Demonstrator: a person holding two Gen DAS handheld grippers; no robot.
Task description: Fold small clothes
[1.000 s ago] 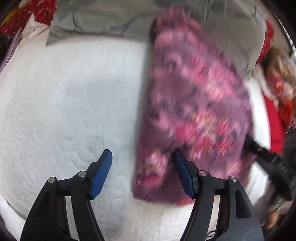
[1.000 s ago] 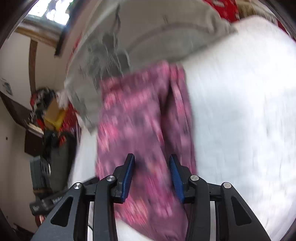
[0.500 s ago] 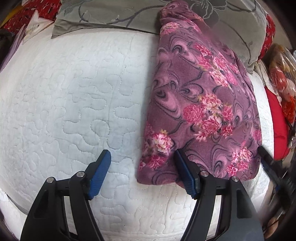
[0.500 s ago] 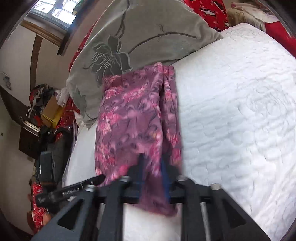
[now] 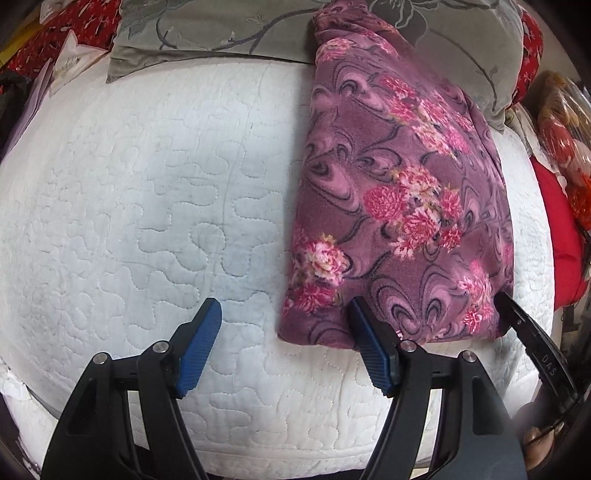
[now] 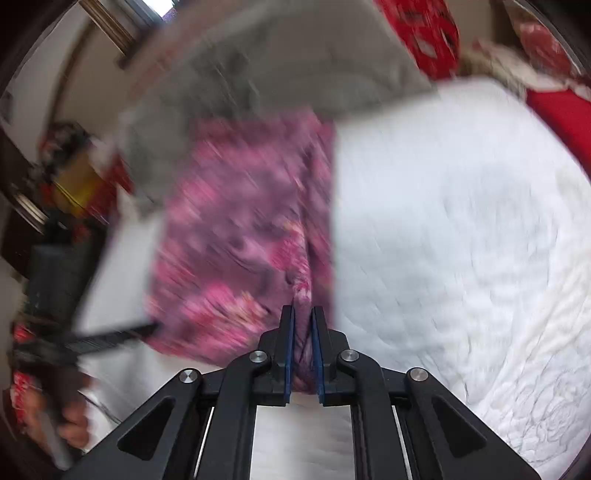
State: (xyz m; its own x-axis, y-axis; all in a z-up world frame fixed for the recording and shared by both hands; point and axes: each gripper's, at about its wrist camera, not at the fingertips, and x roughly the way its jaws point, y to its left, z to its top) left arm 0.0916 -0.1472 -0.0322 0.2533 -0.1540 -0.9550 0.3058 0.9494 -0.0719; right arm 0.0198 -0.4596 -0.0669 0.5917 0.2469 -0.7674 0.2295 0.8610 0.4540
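Left wrist view: a purple flowered garment (image 5: 399,192) lies folded into a long strip on a white quilted bed (image 5: 155,206). Its far end rests on a grey pillow (image 5: 236,29) at the head of the bed; its near edge lies close to the bed's near edge. The left tool (image 5: 286,325) hovers low over the bed with its two blue-padded fingers (image 5: 199,350) spread wide apart, holding nothing. One finger is over bare quilt beside the garment; the other overlaps the garment's near edge, though contact cannot be told. Just beside the garment's near corner on the other side, the black tip of the right tool (image 5: 517,321) meets the fabric. Red cloth (image 5: 557,236) lies off the bed's side beyond the garment.

Right wrist view: this picture is blurred by motion. The right tool (image 6: 303,321) has its blue fingers drawn close together, clamped on a bunched fold at the near edge of the garment (image 6: 236,229). The garment stretches away from the tool toward the grey pillow (image 6: 280,70). The white bed (image 6: 461,221) spreads to one side of the garment. On the garment's other side, the black left tool (image 6: 110,338) reaches in low, too blurred to make out further.
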